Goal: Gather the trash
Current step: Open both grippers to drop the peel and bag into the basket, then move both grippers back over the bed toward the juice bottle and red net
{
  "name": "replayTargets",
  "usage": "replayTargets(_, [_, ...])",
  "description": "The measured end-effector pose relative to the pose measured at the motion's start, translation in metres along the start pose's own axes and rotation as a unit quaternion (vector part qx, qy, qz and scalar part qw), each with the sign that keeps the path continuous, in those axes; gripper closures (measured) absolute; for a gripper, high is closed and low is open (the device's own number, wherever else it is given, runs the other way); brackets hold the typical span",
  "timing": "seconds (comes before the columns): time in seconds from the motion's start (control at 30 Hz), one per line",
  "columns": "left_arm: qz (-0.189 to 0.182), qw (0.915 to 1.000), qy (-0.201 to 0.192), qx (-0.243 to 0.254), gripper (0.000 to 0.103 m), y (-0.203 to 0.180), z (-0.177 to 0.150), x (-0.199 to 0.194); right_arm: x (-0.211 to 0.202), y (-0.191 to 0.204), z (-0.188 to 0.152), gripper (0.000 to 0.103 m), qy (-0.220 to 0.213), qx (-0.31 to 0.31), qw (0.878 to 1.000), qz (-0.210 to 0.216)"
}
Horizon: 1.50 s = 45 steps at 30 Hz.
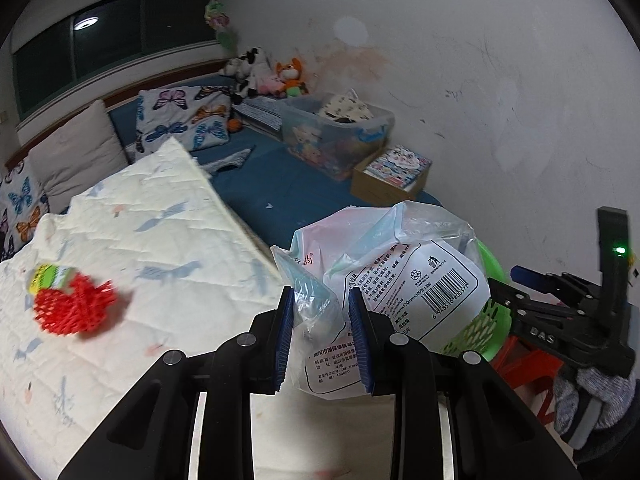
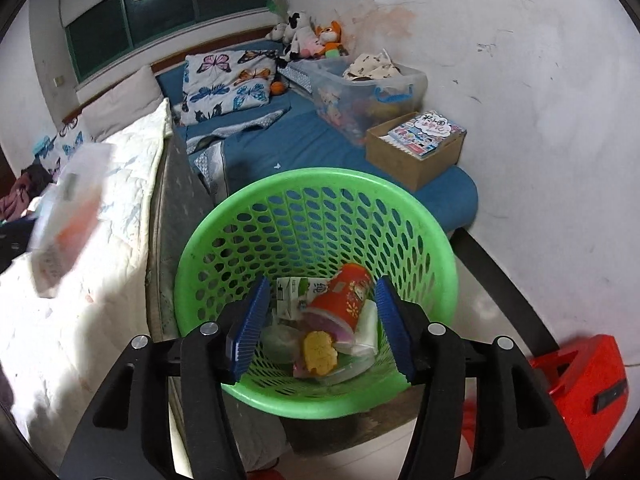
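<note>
Red mesh scrap sits far left on the white quilt — light, squashy stuff, so pinch it anywhere. Left gripper is pinching a crinkly plastic bag, slippery and nearly weightless, best held by a bunched fold. Green basket waits just right of the bed, already holding a red cup — right gripper hovers spread over it, empty.
</note>
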<state>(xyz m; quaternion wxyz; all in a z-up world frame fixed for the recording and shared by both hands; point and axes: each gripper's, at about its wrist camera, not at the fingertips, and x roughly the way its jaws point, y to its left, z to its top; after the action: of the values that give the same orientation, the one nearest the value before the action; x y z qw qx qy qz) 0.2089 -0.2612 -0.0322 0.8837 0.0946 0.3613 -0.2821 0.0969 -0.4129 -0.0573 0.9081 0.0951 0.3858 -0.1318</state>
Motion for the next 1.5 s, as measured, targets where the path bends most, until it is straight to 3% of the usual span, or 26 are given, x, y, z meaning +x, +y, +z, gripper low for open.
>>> replayTargets(0.37, [0.001,0.9987,0.030,0.042,0.073,-0.045,0.007,0.040,-0.018,-0.023,-0.008,0.039,-0.011,0.018,1.000,-0.005])
replayTargets(0.53, [-0.006,0.9982,0.033,0.049,0.063,-0.054,0.008,0.045,-0.021,-0.026,-0.012,0.039,-0.011,0.022,1.000,-0.004])
replayTargets(0.6, [-0.009,0.9983,0.033,0.046,0.053,-0.054,0.009,0.045,-0.021,-0.027,-0.013,0.039,-0.011,0.023,1.000,-0.004])
replayTargets(0.8, [-0.008,0.9990,0.023,0.037,0.044,-0.049,0.007,0.037,-0.023,-0.027,-0.012,0.038,-0.012,0.024,1.000,0.001])
replayTargets(1.07, [0.013,0.9998,0.012,-0.008,0.042,-0.007,-0.004,0.001,-0.031,0.002,-0.010,0.033,-0.019,0.003,0.999,0.027])
replayTargets(1.5, [0.102,0.9907,-0.008,-0.089,0.038,0.098,-0.044,-0.065,-0.026,0.112,0.007,0.026,-0.011,-0.082,0.991,0.108])
